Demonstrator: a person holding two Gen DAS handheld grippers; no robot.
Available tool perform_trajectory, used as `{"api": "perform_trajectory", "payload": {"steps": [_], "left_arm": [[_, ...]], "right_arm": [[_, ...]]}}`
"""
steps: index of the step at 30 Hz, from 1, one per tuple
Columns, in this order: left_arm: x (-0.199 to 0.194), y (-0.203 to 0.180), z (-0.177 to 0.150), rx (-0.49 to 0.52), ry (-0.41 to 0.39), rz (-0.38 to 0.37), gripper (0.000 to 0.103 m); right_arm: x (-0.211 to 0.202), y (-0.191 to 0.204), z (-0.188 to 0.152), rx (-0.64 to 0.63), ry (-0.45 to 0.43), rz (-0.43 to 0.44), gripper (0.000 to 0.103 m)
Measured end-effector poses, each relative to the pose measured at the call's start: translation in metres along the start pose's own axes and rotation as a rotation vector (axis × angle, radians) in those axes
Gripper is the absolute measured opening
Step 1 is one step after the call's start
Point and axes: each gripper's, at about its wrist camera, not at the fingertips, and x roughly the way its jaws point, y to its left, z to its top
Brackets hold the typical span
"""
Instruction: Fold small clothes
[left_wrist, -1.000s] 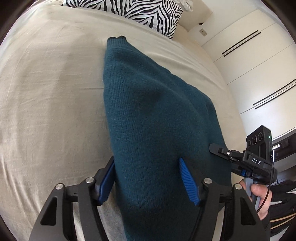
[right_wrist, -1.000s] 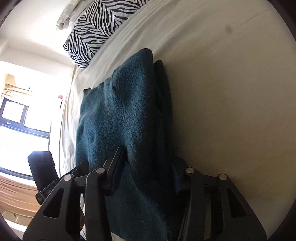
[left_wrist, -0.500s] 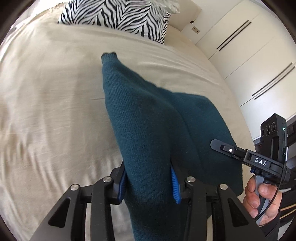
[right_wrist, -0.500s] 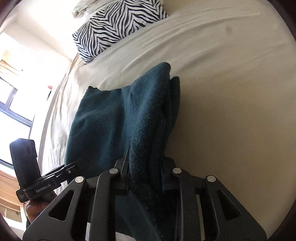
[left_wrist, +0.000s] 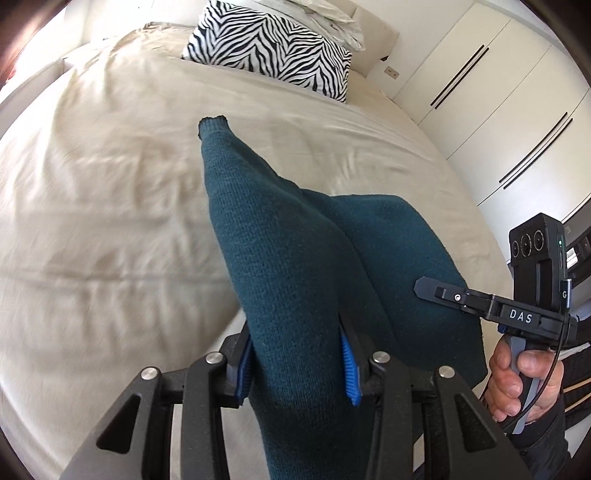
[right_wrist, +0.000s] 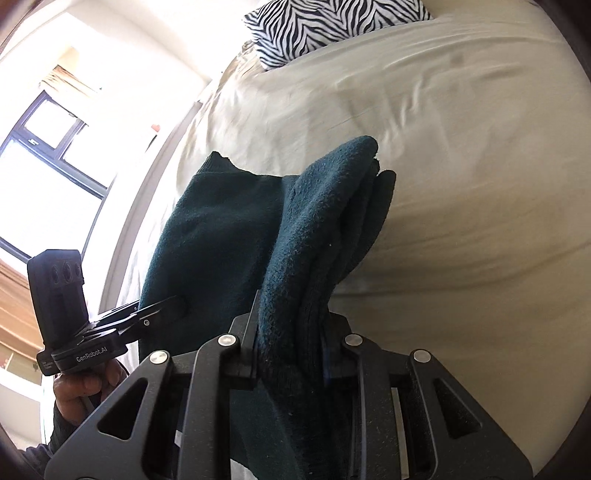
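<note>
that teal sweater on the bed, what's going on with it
A person is folding the teal sweater on a bed with a beige sheet, using a handheld gripper in each hand. The left gripper is clamped on a bunched part of the knit, and the right gripper is clamped on a thick folded edge. Part of the sweater is raised off the sheet between them. A zebra-print pillow lies at the head of the bed.

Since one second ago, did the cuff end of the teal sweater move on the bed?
Yes. In the left wrist view the sweater's cuff end now lies farther from the zebra pillow, so it was dragged toward the camera across the bed sheet.
</note>
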Motion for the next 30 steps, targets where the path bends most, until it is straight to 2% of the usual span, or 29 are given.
{"api": "perform_trajectory", "payload": {"steps": [5, 8, 11, 15, 20, 26, 30], "left_arm": [[-0.006, 0.035, -0.042, -0.062, 0.018, -0.014, 0.042], [0.004, 0.050, -0.056, -0.093, 0.040, -0.016, 0.043], [0.009, 0.058, -0.059, -0.117, 0.033, -0.048, 0.046], [0.014, 0.061, -0.062, -0.112, 0.034, -0.044, 0.051], [0.018, 0.070, -0.065, -0.161, 0.035, -0.078, 0.056], [0.005, 0.072, -0.075, -0.174, 0.006, -0.055, 0.063], [-0.011, 0.068, -0.081, -0.167, -0.049, -0.012, 0.064]], "right_arm": [[0.025, 0.019, -0.042, 0.033, 0.034, 0.038, 0.021], [0.033, 0.009, -0.056, 0.072, 0.031, 0.028, 0.021], [0.037, -0.018, -0.071, 0.140, 0.048, 0.066, 0.022], [0.045, -0.039, -0.078, 0.203, 0.035, 0.125, 0.026], [0.044, -0.046, -0.085, 0.221, -0.004, 0.174, 0.027], [0.023, -0.048, -0.092, 0.214, -0.021, 0.125, 0.038], [0.006, -0.051, -0.103, 0.204, -0.051, 0.089, 0.041]]}}
